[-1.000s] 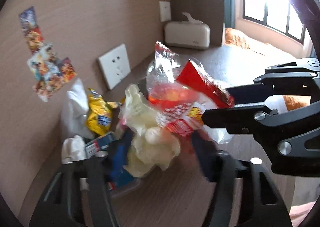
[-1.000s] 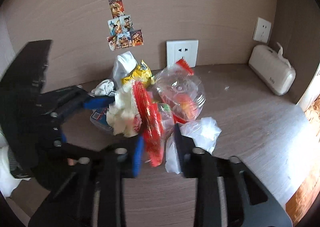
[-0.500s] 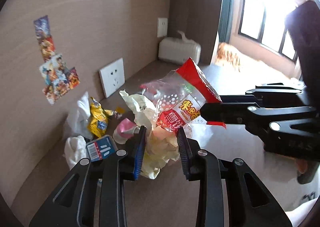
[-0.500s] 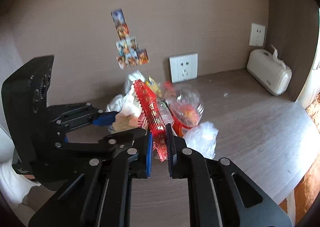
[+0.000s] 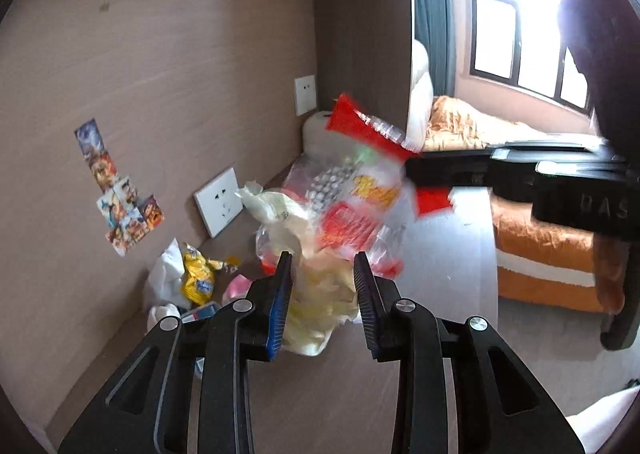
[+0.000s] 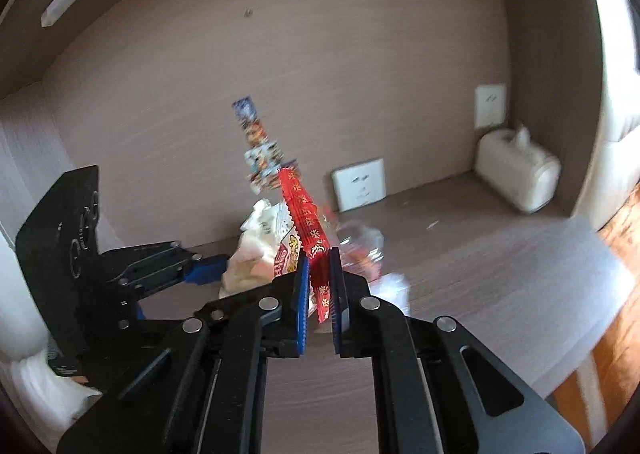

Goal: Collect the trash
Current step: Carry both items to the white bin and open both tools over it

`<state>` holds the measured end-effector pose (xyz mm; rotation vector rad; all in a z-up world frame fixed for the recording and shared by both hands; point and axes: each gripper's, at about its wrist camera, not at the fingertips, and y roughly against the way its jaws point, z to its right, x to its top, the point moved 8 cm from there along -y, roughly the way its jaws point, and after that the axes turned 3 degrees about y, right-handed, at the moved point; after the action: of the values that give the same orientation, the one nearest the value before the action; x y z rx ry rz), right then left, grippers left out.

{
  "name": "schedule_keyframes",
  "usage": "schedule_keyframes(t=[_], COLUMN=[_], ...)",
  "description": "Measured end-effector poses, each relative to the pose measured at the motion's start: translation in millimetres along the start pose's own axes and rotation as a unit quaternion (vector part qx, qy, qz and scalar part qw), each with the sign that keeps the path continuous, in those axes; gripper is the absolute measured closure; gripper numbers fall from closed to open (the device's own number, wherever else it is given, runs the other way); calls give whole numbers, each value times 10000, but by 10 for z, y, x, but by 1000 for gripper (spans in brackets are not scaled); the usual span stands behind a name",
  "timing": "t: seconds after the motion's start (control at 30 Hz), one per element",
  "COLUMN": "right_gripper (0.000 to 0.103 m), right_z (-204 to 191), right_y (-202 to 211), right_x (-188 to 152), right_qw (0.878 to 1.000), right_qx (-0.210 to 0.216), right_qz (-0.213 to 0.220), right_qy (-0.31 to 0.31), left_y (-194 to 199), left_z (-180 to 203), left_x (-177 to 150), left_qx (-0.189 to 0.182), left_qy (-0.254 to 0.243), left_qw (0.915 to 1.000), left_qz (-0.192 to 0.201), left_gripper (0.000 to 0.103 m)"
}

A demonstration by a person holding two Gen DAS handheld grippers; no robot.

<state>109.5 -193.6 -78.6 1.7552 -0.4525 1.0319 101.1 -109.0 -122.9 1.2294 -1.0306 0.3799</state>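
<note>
the left gripper (image 5: 322, 286) is clamped on a crumpled pale yellow bag (image 5: 320, 304), while the right gripper (image 6: 319, 282) has just closed tight on a red snack wrapper (image 6: 308, 230). both pieces hang above the table (image 6: 480, 254), where a yellow packet (image 5: 197, 278) lies by the wall.

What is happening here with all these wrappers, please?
A person is clearing trash off a wooden desk with a gripper in each hand. The left gripper is closed on a crumpled pale yellow bag. The right gripper pinches a red snack wrapper. A yellow packet and white tissues are left by the wall.
</note>
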Motion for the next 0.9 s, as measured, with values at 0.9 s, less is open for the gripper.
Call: schedule_keyframes(t=[0.9], right_gripper=[94], right_z=[2009], right_y=[1669], right_x=[-1250], right_qw=[9612], right_qx=[-2282], right_qz=[-155], right_qy=[-1541], left_y=[-862], left_z=[2593], left_x=[195], left_qx=[-2016], left_qy=[-1319], left_qw=[9693], left_qz=[-497], left_gripper=[72])
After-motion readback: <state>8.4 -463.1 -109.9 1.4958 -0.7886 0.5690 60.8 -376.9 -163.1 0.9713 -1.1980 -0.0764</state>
